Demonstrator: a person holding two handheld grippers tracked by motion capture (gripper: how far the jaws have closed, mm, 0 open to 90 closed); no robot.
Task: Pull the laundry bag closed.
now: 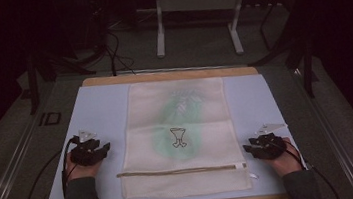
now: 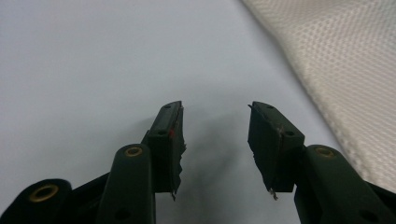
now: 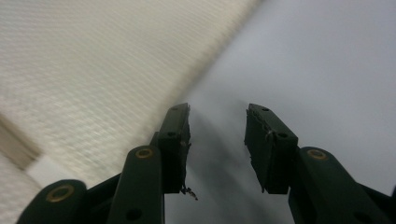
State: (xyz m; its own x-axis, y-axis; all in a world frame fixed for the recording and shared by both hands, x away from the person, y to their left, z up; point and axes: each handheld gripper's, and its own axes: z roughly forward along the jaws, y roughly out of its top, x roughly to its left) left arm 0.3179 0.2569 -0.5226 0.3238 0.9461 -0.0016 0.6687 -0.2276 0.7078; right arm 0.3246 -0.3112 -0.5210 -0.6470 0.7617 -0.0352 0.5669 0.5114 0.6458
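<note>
High view: cream mesh laundry bag (image 1: pixel 181 136) lies flat on a pale blue mat (image 1: pixel 100 108), which sits on a wooden table (image 1: pixel 171 74). The bag lies between the two tools. Green contents show through the mesh, with a small outlined logo (image 1: pixel 179 137) on top. Zipper (image 1: pixel 180 169) runs across the near end, its pull at the end nearer the right tool. Left gripper (image 1: pixel 103 149) sits on the mat just off the bag's left edge, held by the left hand (image 1: pixel 79 167), tips aimed toward the bag. Right gripper (image 1: pixel 247 149) is just off the bag's right edge, near the zipper end, in the right hand (image 1: pixel 284 160), tips also pointing inward at the bag. Each has a cable trailing back toward the person.

Left gripper view: left gripper (image 2: pixel 215 123) jaws spread apart, nothing between them, bare mat (image 2: pixel 93 60) below and ahead. Bag mesh (image 2: pixel 336 60) lies ahead and to the right of the right-hand jaw, not touching it.

Right gripper view: right gripper (image 3: pixel 217 122) jaws spread, gap holds nothing, mat (image 3: pixel 327 70) under them. Bag (image 3: pixel 93 65) fills the area ahead-left; its edge runs right up beside the left-hand jaw tip. Can't tell if it touches. Picture is slightly blurred on the bag side.
</note>
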